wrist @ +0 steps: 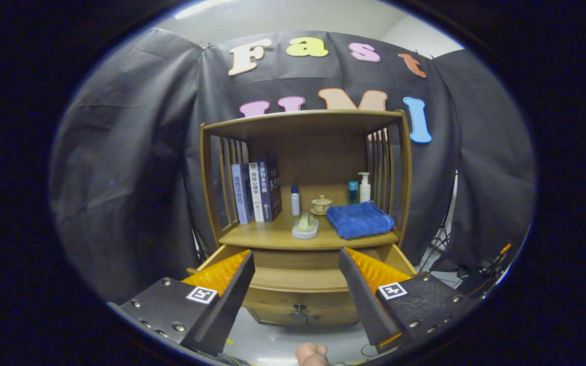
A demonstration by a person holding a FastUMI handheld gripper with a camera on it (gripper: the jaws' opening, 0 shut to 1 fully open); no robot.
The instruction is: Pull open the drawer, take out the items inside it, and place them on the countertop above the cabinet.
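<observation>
Tool: the tool point(295, 264) is released, fingers spread wide apart with nothing between them, held off from the cabinet and aimed at its lower front.
Drawer: the drawer point(300, 284) stands pulled out beneath the shelf, seen between the two fingers; its front panel faces the camera with a small dark knob point(299, 308) at the middle. Contents cannot be made out from this angle.
Cabinet: a wooden cabinet point(206, 173) with slatted sides and a flat top stands against the black cloth wall.
Worktop: the worktop point(267, 235) above the drawer carries every item listed below.
Books: three books point(256, 190) stand upright at the left side, touching each other.
Small bottle: a white bottle with a blue cap point(295, 200) stands just right of the books.
Lidded cup: a cream lidded cup point(321, 204) on a saucer sits near the back centre.
Front item: a pale green object on a white base point(305, 226) sits near the front edge.
Towel: a folded blue towel point(359, 219) lies at the right.
Rear bottles: a teal bottle point(353, 192) and a white pump bottle point(364, 187) stand behind the towel.
Person: part of a hand point(312, 354) shows below the fingers.
</observation>
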